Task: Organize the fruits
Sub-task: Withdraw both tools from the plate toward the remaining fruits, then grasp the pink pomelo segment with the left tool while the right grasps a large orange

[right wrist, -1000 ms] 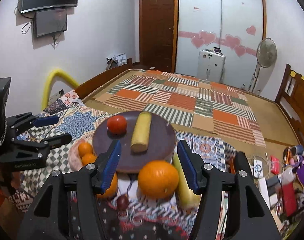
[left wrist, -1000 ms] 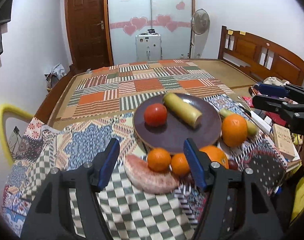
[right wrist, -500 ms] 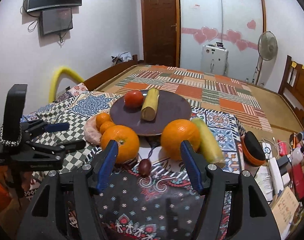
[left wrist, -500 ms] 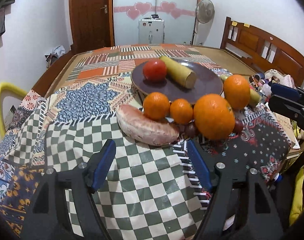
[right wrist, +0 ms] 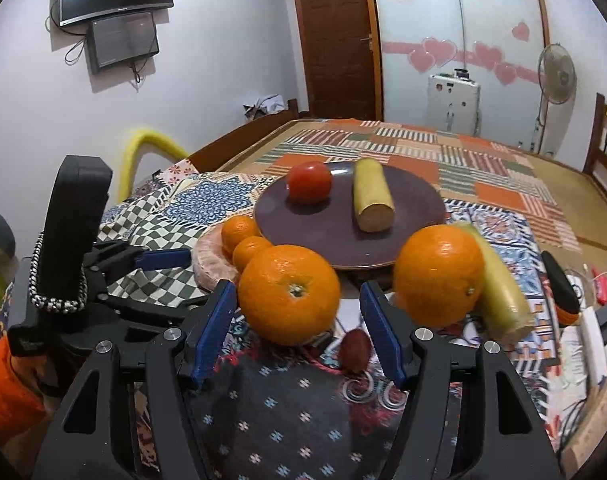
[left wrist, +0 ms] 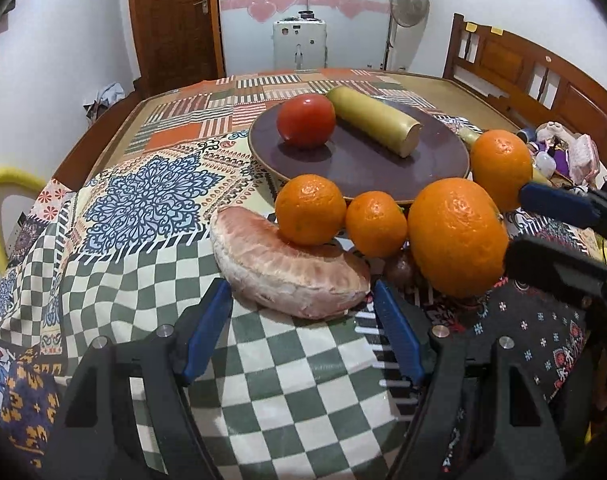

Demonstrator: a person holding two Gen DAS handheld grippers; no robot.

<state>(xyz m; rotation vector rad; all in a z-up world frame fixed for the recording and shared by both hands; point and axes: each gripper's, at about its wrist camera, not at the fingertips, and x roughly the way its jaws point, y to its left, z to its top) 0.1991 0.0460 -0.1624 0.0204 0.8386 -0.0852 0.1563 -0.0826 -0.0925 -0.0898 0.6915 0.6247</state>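
Orange dominates the near edge of the patchwork cloth [left wrist: 143, 200]: a large orange [right wrist: 289, 294] sits just ahead of the right gripper [right wrist: 297, 330], whose blue-padded jaws stand wide apart and hold nothing, with the fruit lying roughly between their tips. The left gripper [left wrist: 303, 328] is likewise spread wide and empty, its tips flanking a peeled pomelo segment [left wrist: 287, 268] that lies on the checked patch near the cloth's front edge. Two small tangerines [left wrist: 309, 214] rest against the segment and just beside the rim of the brown plate [left wrist: 363, 168], which already carries a tomato [left wrist: 306, 120] and a yellow cut cylinder, perhaps sugarcane [left wrist: 373, 124]. A second orange [right wrist: 437, 274] touches another yellow stalk [right wrist: 495, 288] to the right. The risks, as I judge them: the cloth is soft and uneven, so a nudged orange could roll off the front; closing on the pomelo may crush it or knock the tangerine resting on it; and a small dark red fruit [right wrist: 354, 350] beside the right fingers could be pushed away.
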